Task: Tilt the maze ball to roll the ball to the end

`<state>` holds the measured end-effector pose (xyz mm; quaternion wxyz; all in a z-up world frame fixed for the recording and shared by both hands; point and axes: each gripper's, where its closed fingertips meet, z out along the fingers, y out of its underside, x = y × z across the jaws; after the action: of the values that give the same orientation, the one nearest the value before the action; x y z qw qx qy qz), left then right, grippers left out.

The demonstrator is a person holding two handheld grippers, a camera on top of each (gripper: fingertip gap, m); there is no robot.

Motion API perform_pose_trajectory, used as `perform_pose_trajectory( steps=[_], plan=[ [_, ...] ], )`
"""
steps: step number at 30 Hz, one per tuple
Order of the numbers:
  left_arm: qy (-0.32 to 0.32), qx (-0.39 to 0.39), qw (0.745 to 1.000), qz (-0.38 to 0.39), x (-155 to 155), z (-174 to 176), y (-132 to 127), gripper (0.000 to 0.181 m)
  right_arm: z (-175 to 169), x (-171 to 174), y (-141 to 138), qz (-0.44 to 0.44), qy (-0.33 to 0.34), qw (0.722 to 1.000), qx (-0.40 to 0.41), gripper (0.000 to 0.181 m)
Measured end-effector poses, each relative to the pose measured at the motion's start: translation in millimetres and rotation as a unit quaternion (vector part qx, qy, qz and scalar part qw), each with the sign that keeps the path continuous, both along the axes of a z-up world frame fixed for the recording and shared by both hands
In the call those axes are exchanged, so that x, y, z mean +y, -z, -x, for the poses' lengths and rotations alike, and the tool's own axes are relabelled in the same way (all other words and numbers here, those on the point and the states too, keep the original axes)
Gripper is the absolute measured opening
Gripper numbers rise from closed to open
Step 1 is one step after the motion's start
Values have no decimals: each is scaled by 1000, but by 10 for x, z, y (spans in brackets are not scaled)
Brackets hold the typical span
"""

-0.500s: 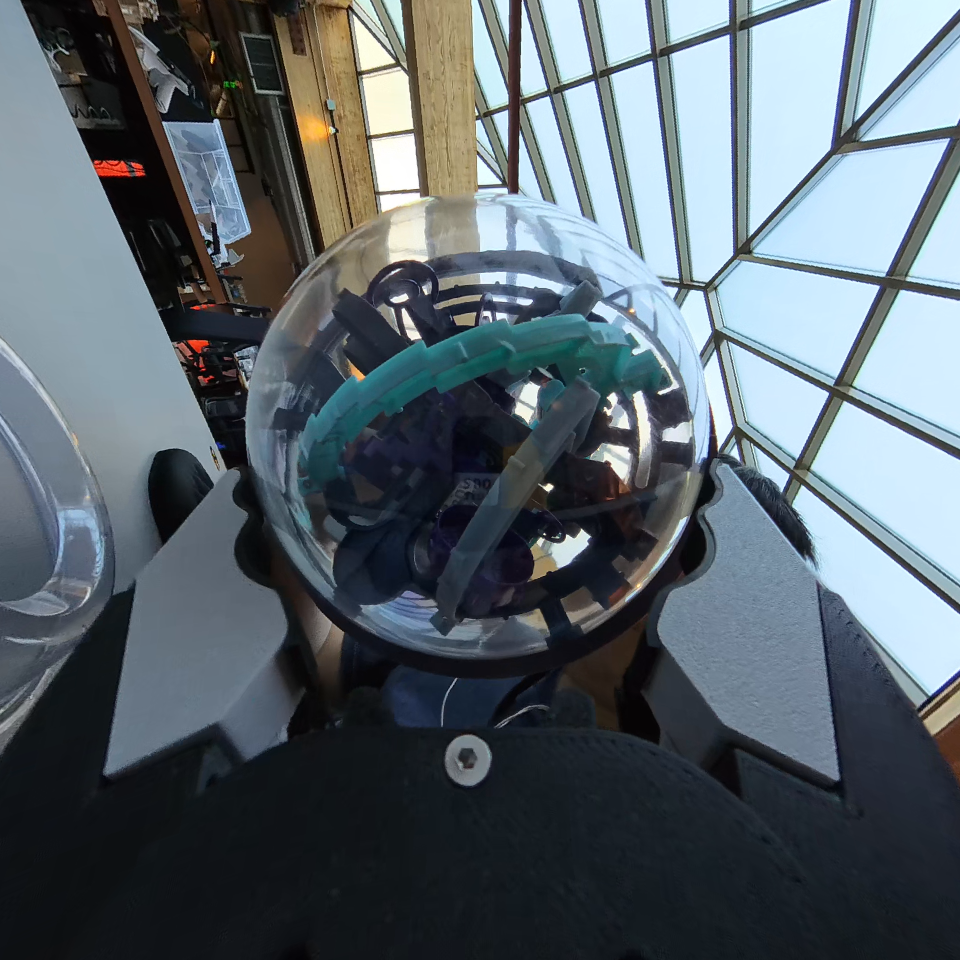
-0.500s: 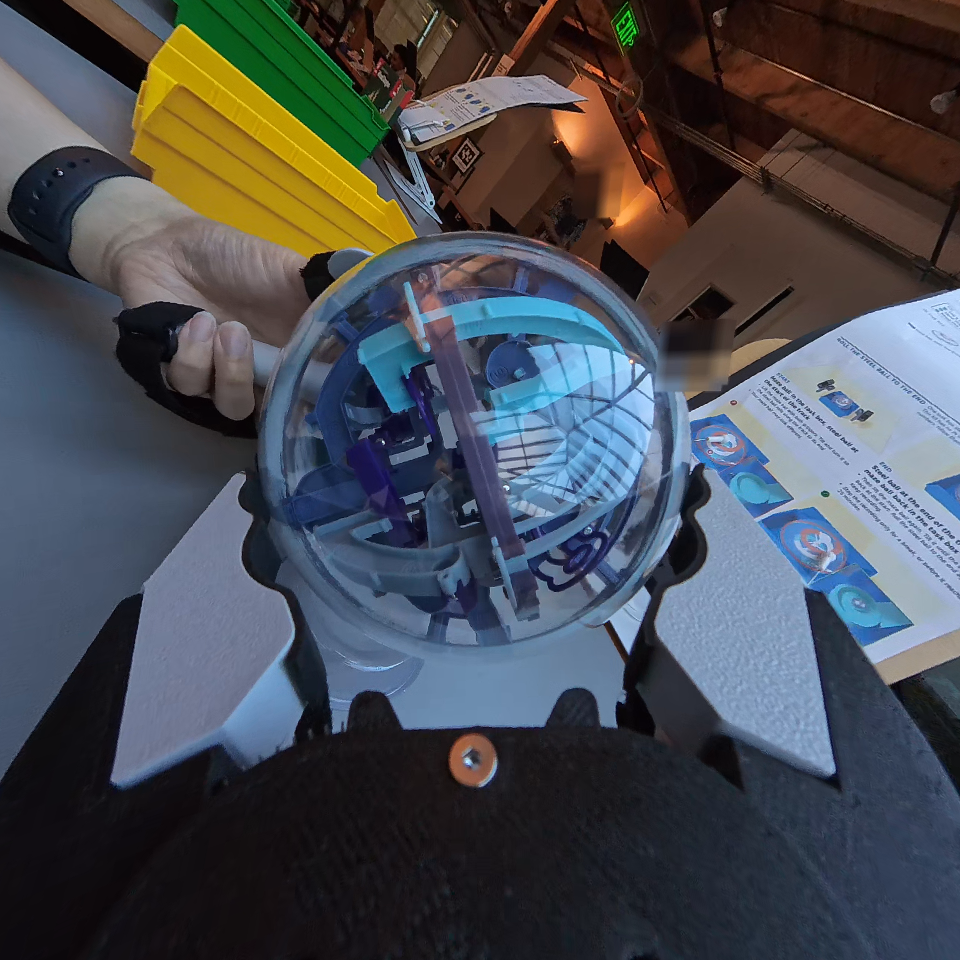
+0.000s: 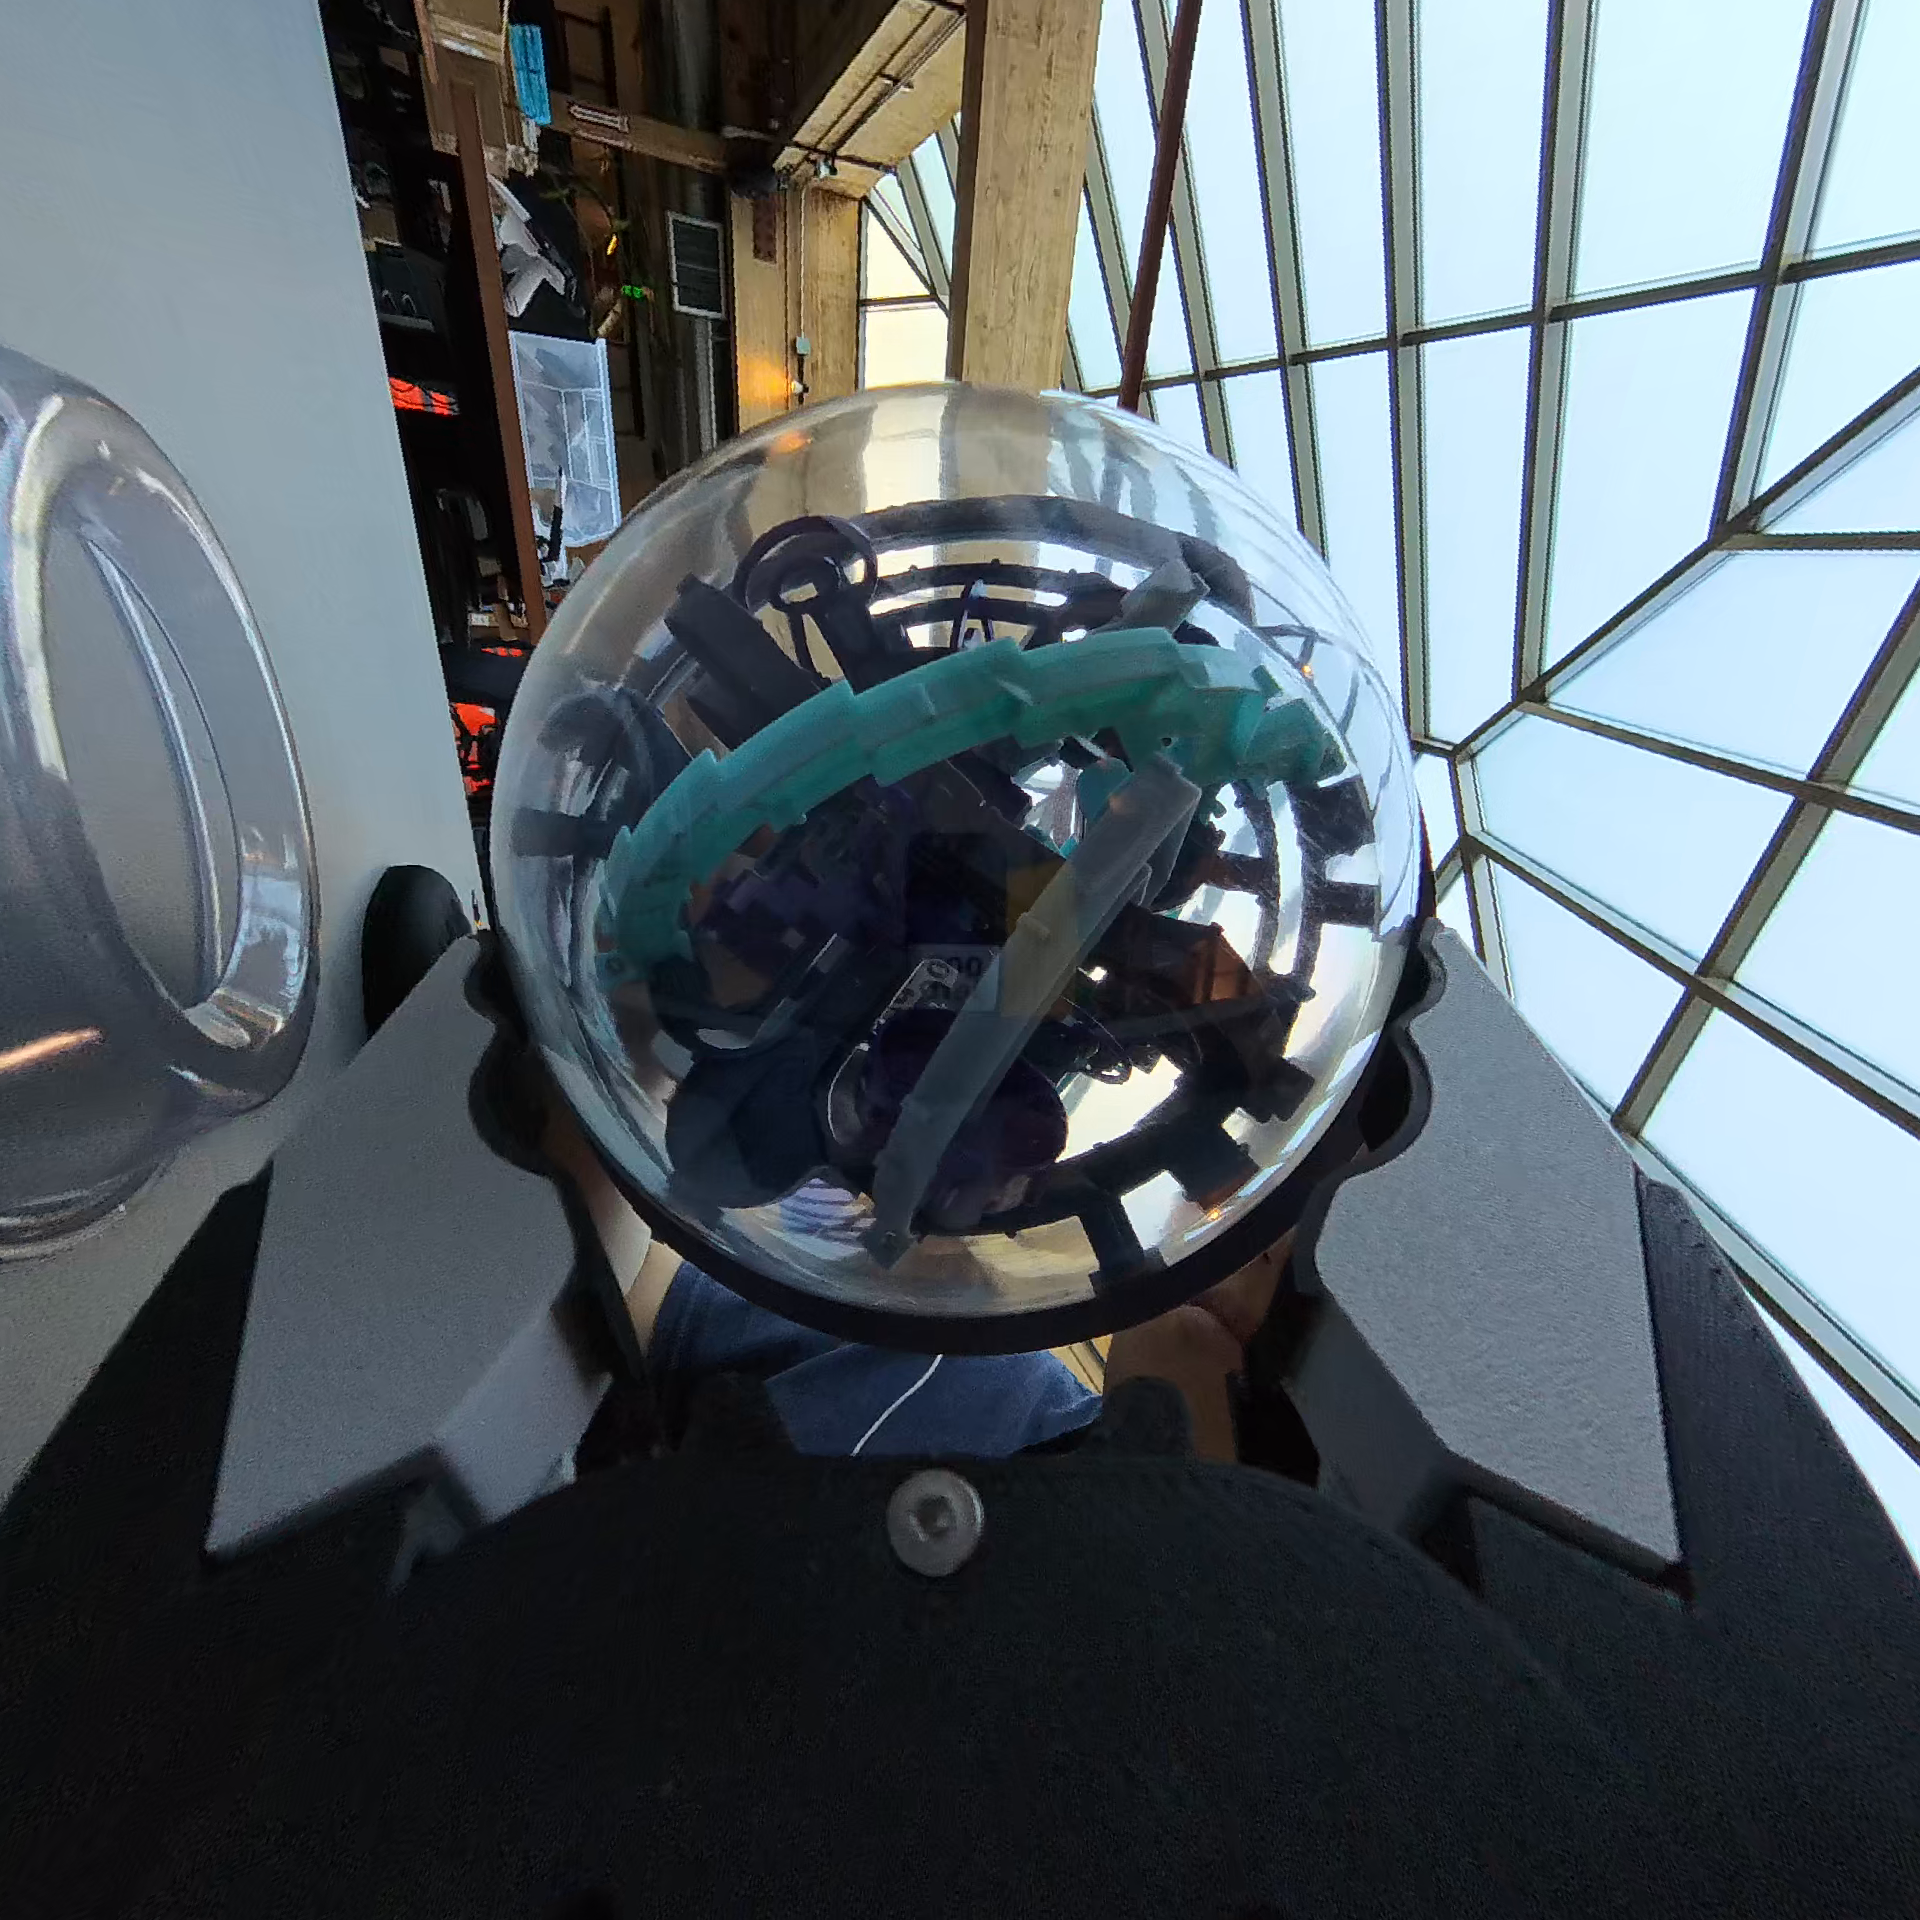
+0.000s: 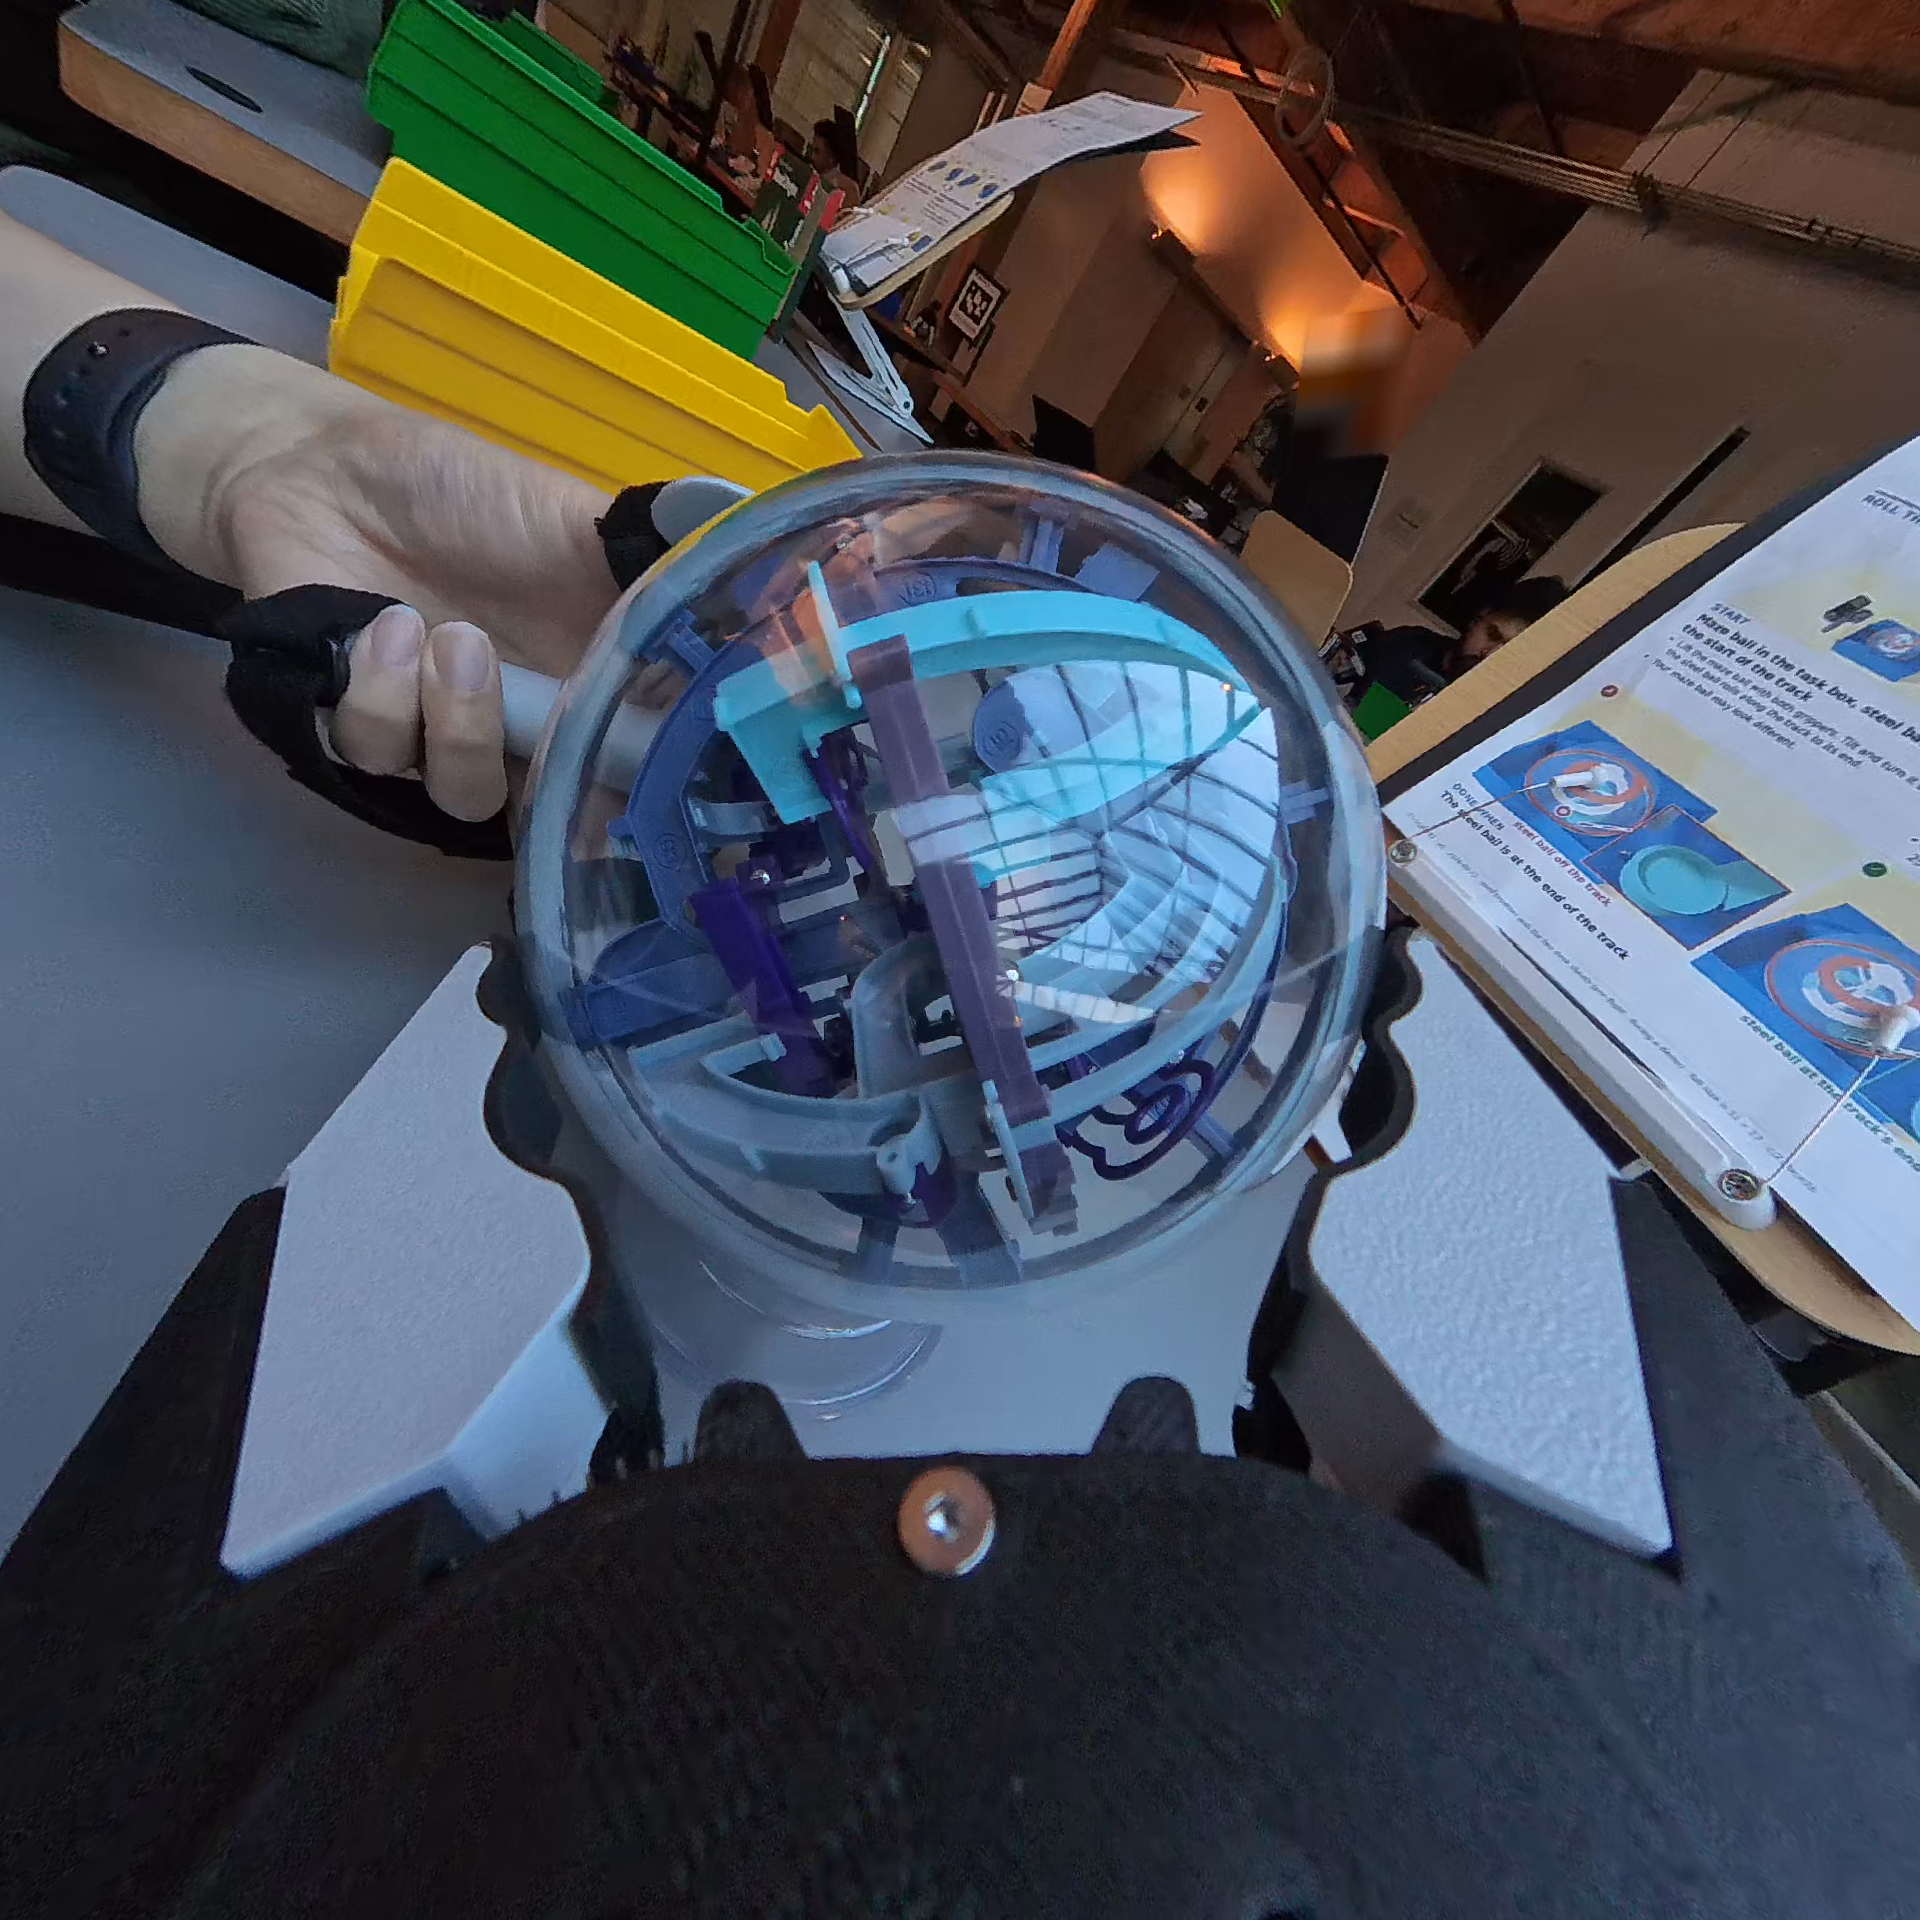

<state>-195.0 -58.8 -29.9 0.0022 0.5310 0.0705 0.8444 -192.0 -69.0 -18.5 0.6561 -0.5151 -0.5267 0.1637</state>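
Clear plastic of the maze ball [image 3: 956,852] was pinched by the fingers of both the left gripper [image 3: 951,1029] and the right gripper [image 4: 945,1029]; slow, small tilts were advisable, since the steel ball could not be seen.

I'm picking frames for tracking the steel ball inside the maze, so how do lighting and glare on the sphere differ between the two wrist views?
Left wrist view: the maze ball is backlit by bright skylight panes, so its inner tracks read mostly as dark silhouettes. Right wrist view: the tracks are lit and coloured, but a reflection of the window grid covers the sphere's right half. I cannot pick out the steel ball in either view.
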Motion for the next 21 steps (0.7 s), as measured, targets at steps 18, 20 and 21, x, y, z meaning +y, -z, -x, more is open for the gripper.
perform_pose_trajectory(
  steps=[18, 20, 21],
  plan=[
    [5, 11, 1000, -29, -70, -6, -87, 157, -6, -30, -131, 15, -23, 998, 60, 154],
    [8, 9, 999, -38, -90, -15, -108, 156, -17, -31, -152, 19, -25, 997, 67, 154],
    [12, 7, 999, -41, -103, -19, -119, 156, -19, -39, -164, 20, -28, 997, 70, 154]
  ],
)
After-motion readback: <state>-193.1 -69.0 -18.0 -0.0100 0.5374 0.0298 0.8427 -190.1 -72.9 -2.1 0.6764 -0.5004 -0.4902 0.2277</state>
